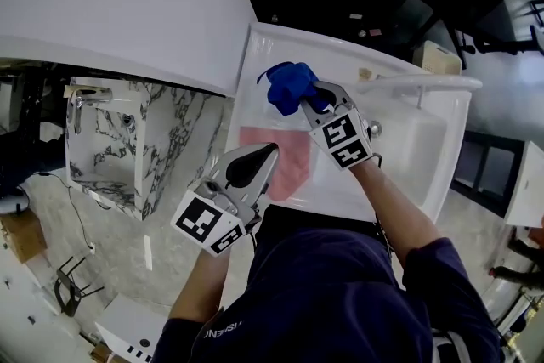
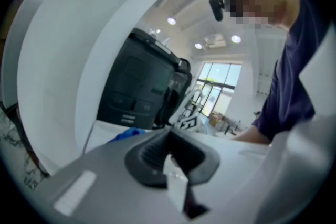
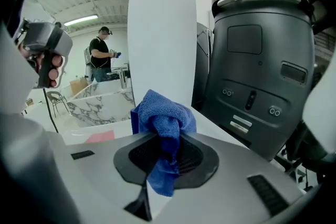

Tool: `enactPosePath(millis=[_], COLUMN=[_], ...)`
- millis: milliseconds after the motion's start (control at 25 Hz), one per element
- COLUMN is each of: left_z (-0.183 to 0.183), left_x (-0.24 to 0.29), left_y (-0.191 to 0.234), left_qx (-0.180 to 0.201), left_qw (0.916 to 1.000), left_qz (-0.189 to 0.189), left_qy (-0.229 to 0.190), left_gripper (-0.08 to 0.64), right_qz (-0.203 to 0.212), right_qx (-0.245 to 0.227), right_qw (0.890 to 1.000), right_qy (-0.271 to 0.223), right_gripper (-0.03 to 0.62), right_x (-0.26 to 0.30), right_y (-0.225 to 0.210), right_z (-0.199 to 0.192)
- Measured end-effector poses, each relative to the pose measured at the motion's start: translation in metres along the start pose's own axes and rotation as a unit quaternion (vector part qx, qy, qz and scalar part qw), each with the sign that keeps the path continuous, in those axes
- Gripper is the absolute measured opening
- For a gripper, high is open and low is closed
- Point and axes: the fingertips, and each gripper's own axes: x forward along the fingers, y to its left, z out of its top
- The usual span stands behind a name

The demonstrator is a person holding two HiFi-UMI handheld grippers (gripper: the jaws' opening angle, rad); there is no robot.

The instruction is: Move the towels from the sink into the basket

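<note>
White sink fills the middle, w/ a pink towel lying flat in its basin. A person in dark sleeves leans over it. Left tongs point at the pink towel's near edge, pressed together, empty. Right tongs pinch a bunched blue towel, held above the sink, apart from the pink one.
</note>
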Motion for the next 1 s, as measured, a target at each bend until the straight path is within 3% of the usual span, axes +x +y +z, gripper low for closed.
enactPosePath(millis=[1000], left_z=[0.007], left_x=[0.056], left_y=[-0.132], left_qx=[0.065], left_qw=[0.9973], left_qz=[-0.032], left_qy=[0.011], left_gripper=[0.003], right_qz=[0.002], right_qx=[0.056], right_qw=[0.995], right_qy=[-0.077], right_gripper=[0.060], right_x=[-0.174], right_y=[-0.020], right_z=[-0.035])
